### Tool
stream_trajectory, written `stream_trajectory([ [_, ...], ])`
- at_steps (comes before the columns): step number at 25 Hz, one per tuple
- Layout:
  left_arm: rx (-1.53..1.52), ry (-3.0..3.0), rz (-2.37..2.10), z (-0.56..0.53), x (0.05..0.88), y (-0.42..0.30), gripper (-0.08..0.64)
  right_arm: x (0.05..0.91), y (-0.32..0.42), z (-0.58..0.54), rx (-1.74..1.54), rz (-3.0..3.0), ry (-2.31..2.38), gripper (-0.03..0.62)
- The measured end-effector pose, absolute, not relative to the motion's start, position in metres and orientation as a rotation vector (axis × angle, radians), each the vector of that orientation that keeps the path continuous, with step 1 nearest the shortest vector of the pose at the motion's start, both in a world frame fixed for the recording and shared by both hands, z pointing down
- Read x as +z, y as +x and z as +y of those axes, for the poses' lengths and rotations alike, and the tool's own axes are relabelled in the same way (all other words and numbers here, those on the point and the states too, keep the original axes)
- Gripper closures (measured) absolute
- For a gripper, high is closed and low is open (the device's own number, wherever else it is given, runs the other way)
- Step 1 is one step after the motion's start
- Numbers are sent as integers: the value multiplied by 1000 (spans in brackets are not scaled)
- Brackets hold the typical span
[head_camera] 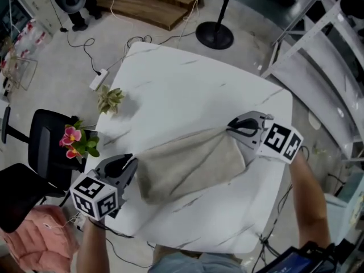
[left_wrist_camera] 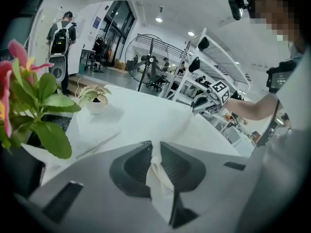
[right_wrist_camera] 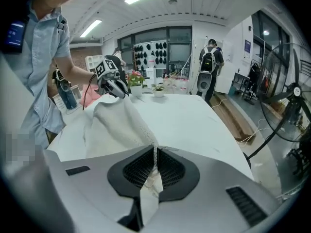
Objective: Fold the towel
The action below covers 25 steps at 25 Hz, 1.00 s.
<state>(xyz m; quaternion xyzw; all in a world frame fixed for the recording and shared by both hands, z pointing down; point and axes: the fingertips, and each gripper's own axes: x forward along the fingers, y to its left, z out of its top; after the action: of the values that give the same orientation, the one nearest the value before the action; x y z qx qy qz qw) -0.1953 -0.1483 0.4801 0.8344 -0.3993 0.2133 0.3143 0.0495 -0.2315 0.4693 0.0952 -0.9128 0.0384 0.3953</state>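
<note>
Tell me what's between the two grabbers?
The towel, stretched from the left gripper to the right gripper, each pinching one end. The head view shows it best.

towel (head_camera: 193, 164) – beige | table (head_camera: 182, 90) – white, faint grey veins | flowers (head_camera: 71, 136) pink, leaves (head_camera: 89, 147) green | chair (head_camera: 48, 152) black

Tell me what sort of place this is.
Probably an open-plan lab or workshop rather than a home: a tall black pedestal fan, white metal shelving racks and a large white marble-look work table point that way.
</note>
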Motion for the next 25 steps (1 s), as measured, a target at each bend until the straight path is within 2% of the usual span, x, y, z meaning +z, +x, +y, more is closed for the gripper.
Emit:
stream_trajectory([
  [12, 622, 2067, -1114, -171, 519, -205, 503, 523, 42, -251, 103, -2213, 253, 558],
  [15, 648, 2036, -1149, -174, 521, -209, 498, 518, 42, -254, 124, -2240, 303, 534],
  [17, 643, 2027, -1211, -177, 514, -216, 459, 501, 43, -258, 182, -2313, 349, 479],
  [19, 633, 2035, -1275, -179, 502, -224, 372, 475, 45, -259, 219, -2385, 401, 463],
  [21, 609, 2040, -1330, -176, 488, -234, 353, 452, 50, -254, 207, -2418, 437, 463],
  [23, 590, 2058, -1376, -169, 471, -240, 359, 435, 53, -240, 140, -2424, 439, 465],
  [25, 581, 2118, -1373, -158, 454, -231, 410, 427, 52, -214, 72, -2401, 406, 477],
])
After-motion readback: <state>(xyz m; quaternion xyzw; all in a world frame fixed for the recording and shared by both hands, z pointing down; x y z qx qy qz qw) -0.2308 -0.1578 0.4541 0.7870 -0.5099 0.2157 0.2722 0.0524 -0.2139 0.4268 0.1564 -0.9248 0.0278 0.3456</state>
